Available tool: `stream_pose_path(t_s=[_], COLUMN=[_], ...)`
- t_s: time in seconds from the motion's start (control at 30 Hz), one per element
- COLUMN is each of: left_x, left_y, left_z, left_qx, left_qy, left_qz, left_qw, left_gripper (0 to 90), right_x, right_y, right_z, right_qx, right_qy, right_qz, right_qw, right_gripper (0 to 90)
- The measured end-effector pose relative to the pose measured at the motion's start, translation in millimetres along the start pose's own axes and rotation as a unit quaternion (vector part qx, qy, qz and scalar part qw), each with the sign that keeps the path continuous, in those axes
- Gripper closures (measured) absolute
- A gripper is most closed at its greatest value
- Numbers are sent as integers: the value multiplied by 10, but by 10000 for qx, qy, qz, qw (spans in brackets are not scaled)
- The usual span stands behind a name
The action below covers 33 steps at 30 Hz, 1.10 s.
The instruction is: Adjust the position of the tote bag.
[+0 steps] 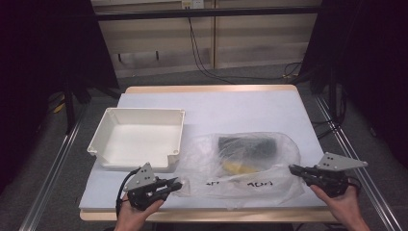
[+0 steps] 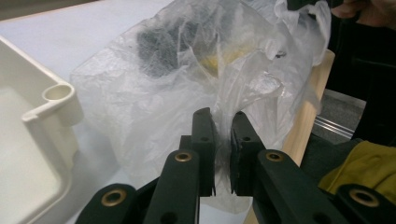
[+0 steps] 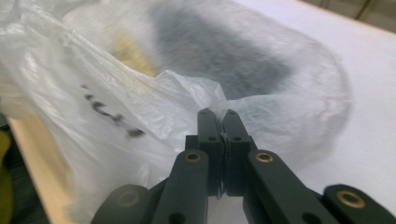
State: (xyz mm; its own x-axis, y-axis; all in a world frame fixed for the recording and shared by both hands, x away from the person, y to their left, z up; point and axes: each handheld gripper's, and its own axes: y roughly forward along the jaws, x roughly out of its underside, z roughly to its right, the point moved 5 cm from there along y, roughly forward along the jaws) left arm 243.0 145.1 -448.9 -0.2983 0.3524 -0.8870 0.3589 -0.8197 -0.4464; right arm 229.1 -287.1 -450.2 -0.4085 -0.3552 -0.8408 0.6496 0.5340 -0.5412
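A clear plastic bag (image 1: 245,163) lies on the white table (image 1: 240,103), with a black item (image 1: 248,144) and a yellow item (image 1: 235,167) inside. Black writing marks its near side. My left gripper (image 1: 177,184) is at the bag's left corner. In the left gripper view the jaws (image 2: 222,119) stand nearly together, with the film of the bag (image 2: 154,93) bunched in the narrow gap. My right gripper (image 1: 292,168) is at the bag's right edge. In the right gripper view it (image 3: 217,114) is shut tight on a fold of the bag (image 3: 140,93).
An empty white tray (image 1: 144,111) stands left of the bag, close to my left gripper; its rounded corner (image 2: 58,93) is beside the film. The table's wooden front edge (image 1: 202,215) runs just under both hands. Black curtains and cables lie beyond the table.
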Motion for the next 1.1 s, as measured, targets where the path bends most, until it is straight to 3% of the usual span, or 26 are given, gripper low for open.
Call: stream_pose_path(t_s=[0.2, 0.43, 0.77, 0.93, 1.1], left_x=[-52, -166, -444, -602, -659], left_y=[-102, -169, -165, -101, -98], left_z=[-79, -178, -351, -449, -586], left_qx=[-179, -317, -375, -524, -699], left_qy=[-20, -21, -14, 44, -69], left_qz=[83, 106, 327, 433, 438], left_qw=[9998, 9994, 9988, 9977, 9966], left_gripper=[845, 855, 855, 853, 863], right_x=[-29, -148, -408, -581, -681], right_y=[-175, -283, -136, -11, 39], right_z=[291, 481, 676, 787, 890], right_qx=[455, 640, 476, 401, 555], right_qy=[96, 130, 76, -23, -61], right_qz=[122, 317, 444, 498, 447], right_qw=[9988, 9974, 9978, 9979, 9974], right_gripper=[899, 900, 900, 899, 899])
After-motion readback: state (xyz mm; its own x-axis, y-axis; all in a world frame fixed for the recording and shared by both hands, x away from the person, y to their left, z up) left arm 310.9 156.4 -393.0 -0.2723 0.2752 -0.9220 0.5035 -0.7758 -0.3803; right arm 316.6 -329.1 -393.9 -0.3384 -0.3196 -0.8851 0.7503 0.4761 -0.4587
